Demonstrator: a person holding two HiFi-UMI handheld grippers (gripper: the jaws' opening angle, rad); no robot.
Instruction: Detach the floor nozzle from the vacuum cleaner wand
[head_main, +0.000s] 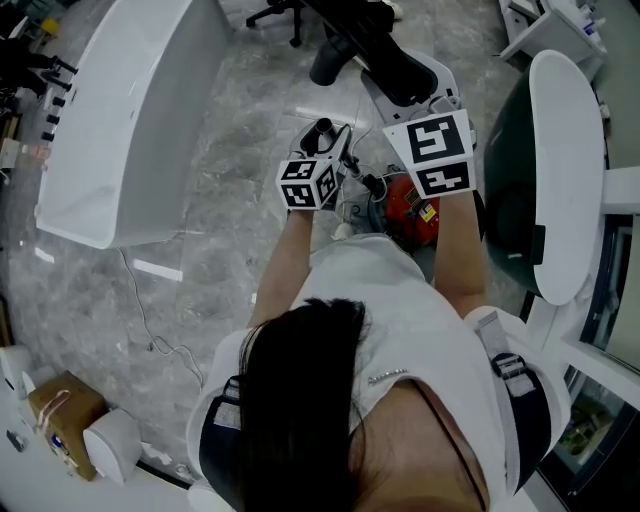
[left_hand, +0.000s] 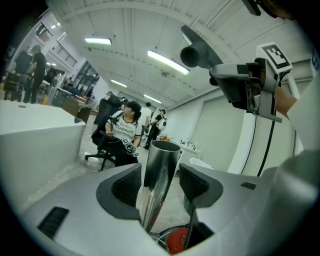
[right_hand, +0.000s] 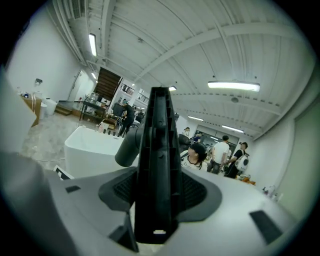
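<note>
Between the jaws of the left gripper (left_hand: 161, 186), parted and slack, the wand (left_hand: 160, 162) stands ungripped and could topple; the right gripper (right_hand: 156, 192) clamps the nozzle (right_hand: 159, 145), which might knock it.

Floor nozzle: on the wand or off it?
Off. In the left gripper view the wand ends in a bare open tube; the right gripper holds the floor nozzle apart from it.

Black nozzle (right_hand: 159, 165) off open-ended steel wand (left_hand: 159, 180)
</note>
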